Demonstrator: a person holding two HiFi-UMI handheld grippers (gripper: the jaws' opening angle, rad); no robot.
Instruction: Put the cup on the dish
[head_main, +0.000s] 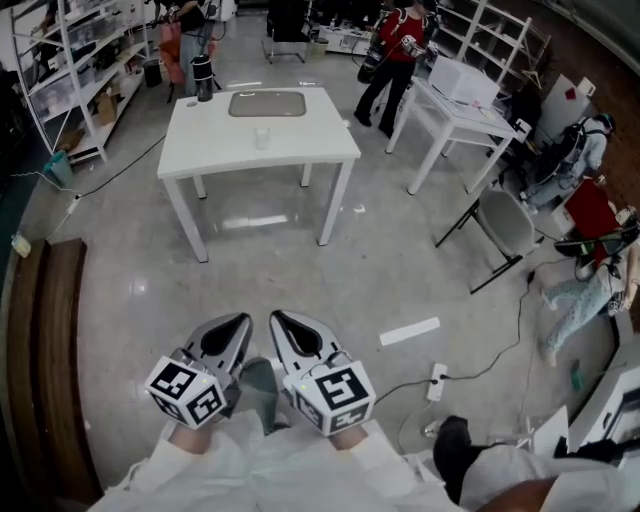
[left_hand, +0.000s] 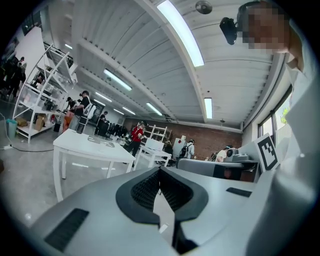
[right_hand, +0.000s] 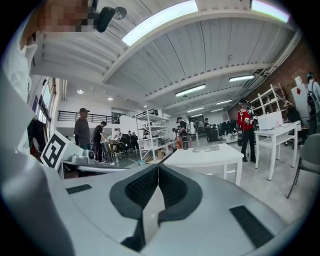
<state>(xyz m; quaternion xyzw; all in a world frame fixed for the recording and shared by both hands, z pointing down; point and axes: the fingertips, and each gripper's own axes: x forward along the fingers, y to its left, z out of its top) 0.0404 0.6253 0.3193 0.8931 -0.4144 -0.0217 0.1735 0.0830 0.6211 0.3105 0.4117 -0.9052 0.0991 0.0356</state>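
From where I stand the job has not begun; this is the approach step. On the person's left, the left gripper (head_main: 232, 335) is held low, close to the body, over bare floor. Its own view shows the jaws clenched together with nothing between them.

Straight ahead, well apart from both grippers, stands the white desk (head_main: 200, 150). The cup (head_main: 262, 137), small and pale, sits upright near the middle of it. The dish (head_main: 267, 103), a shallow grey tray, lies just beyond the cup, near it but apart.

To the right, the right gripper (head_main: 295, 335) hangs just beside the left one, its jaws likewise pressed shut and empty.

I judge the next move is to walk up to the desk. One gripper must then spread its jaws and come down around the cup. The carry to the dish is short, so a gentle grip on that light cup matters most.
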